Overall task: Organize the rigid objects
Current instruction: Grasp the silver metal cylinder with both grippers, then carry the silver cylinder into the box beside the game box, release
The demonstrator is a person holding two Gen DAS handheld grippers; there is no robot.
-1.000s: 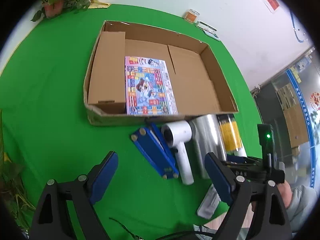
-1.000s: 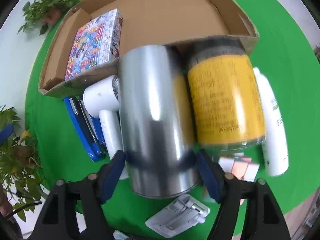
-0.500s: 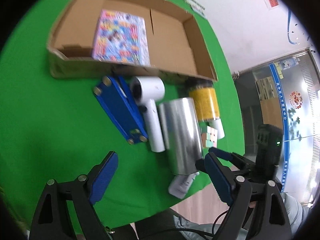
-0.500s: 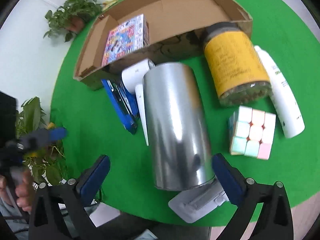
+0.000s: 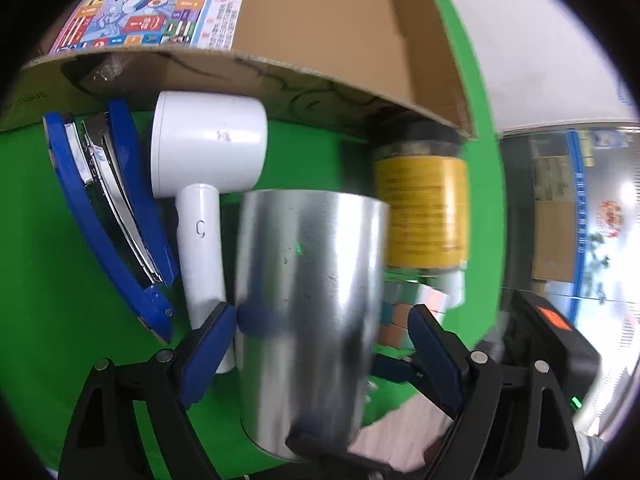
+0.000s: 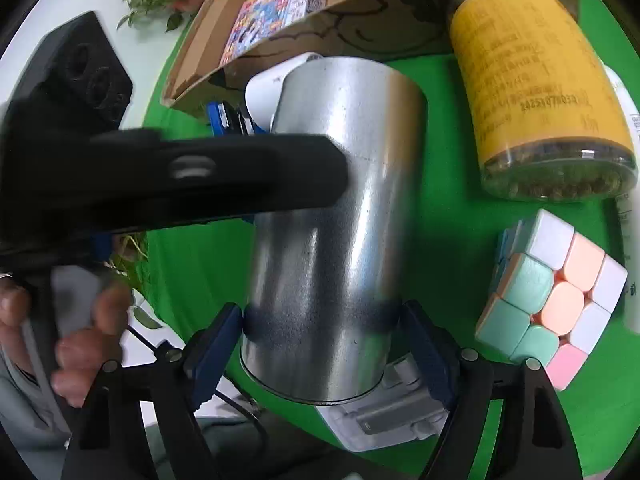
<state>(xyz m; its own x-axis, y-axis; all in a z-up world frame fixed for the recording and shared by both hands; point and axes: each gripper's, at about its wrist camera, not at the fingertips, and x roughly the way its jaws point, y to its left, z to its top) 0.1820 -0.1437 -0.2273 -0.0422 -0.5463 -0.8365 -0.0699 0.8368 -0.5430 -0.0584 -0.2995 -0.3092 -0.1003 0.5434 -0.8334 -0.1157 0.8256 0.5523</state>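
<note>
Right hand-held gripper (image 6: 322, 330) brackets the near end of the shiny silver metal cylinder (image 6: 332, 216), which lies on its side on the green table (image 6: 444, 216); its blue pads (image 6: 218, 344) sit at the tin's flanks, seemingly touching, though whether they press firmly I cannot tell. The left hand-held gripper (image 5: 320, 344) straddles the same tin from its own side, with jaws spread wider and a gap visible on its right, so it looks open. By its look the tin is rigid, smooth and probably light and hollow; its polished curved wall may slip or roll, so a hold across the body near the rim, squarely on the diameter, seems safest. Just under the near end lies a white and grey plastic block (image 6: 384, 412). To the right of the right hand-held gripper sits a pastel puzzle cube (image 6: 556, 304); further ahead lies a yellow-labelled clear jar (image 6: 532, 92), beside a white bottle (image 6: 628, 120). To the left are a white hair dryer (image 5: 208, 152) and a blue stapler (image 5: 116, 216). Farthest stands the open cardboard box (image 5: 360, 36) holding a colourful printed flat box (image 5: 160, 0).
</note>
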